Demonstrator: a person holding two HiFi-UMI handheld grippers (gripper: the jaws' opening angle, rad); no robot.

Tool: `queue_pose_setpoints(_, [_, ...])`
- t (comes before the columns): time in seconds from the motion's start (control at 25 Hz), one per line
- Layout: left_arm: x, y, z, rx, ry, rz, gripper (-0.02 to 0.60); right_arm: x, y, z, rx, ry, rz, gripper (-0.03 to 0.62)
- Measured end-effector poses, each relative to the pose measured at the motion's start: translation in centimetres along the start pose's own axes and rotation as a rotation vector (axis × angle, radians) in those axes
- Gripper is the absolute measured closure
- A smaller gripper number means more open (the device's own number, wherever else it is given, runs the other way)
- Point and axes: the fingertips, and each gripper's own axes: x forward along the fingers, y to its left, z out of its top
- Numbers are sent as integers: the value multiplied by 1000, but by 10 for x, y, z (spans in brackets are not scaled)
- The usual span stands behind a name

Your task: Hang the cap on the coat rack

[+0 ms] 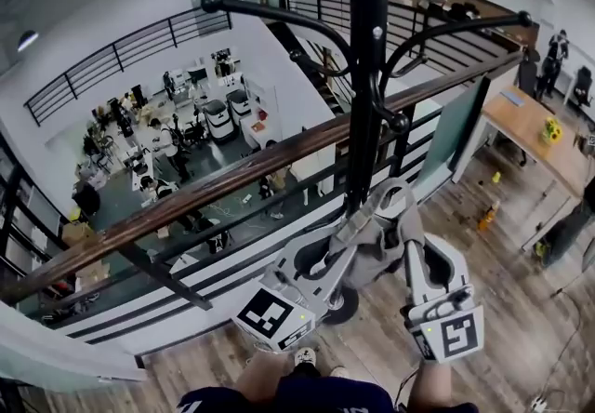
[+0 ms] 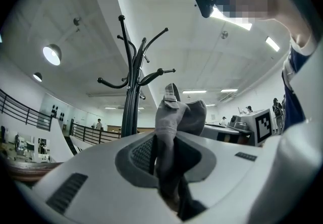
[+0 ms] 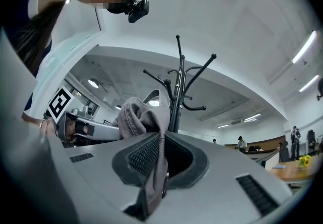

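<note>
The grey cap [image 1: 379,227] hangs between my two grippers, close in front of the black coat rack pole [image 1: 364,76]. The rack's curved hooks [image 1: 279,13] spread out higher up. My left gripper [image 1: 351,236] is shut on one side of the cap and my right gripper [image 1: 409,216] on the other. In the left gripper view the cap's fabric [image 2: 174,119] is pinched in my left gripper [image 2: 164,167], with the rack [image 2: 132,87] beyond. In the right gripper view cap cloth [image 3: 144,114] is clamped in my right gripper [image 3: 159,162], and the rack [image 3: 179,87] stands just behind.
A wooden handrail on black railing [image 1: 186,197] runs right behind the rack, with a lower floor of desks and people [image 1: 167,141] past it. The rack's round base [image 1: 340,305] rests on the wood floor. A wooden table [image 1: 535,127] stands at the right.
</note>
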Motion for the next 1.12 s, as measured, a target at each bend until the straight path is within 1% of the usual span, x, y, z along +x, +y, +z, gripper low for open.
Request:
queue_pose_setpoints(0.2, [7, 4, 24, 35, -35, 10, 517, 10, -4, 25, -23, -71, 12, 559])
queue_pose_setpoints(0.36, [7, 7, 38, 65, -55, 20, 517, 17, -2, 44, -17, -122, 33, 559])
queue_pose_setpoints(0.56, [12, 13, 48, 55, -101, 26, 515, 23, -9, 55, -12, -164, 32, 559])
queue_pose_setpoints(0.72, [25, 23, 59, 70, -103, 35, 516, 37, -23, 61, -25, -150, 10, 557])
queue_pose_setpoints(0.96, [34, 32, 70, 59, -129, 41, 516, 48, -33, 68, -2, -175, 10, 557])
queue_pose_setpoints(1.12, [43, 46, 69, 34, -110, 53, 515, 62, -39, 64, 18, -169, 6, 557])
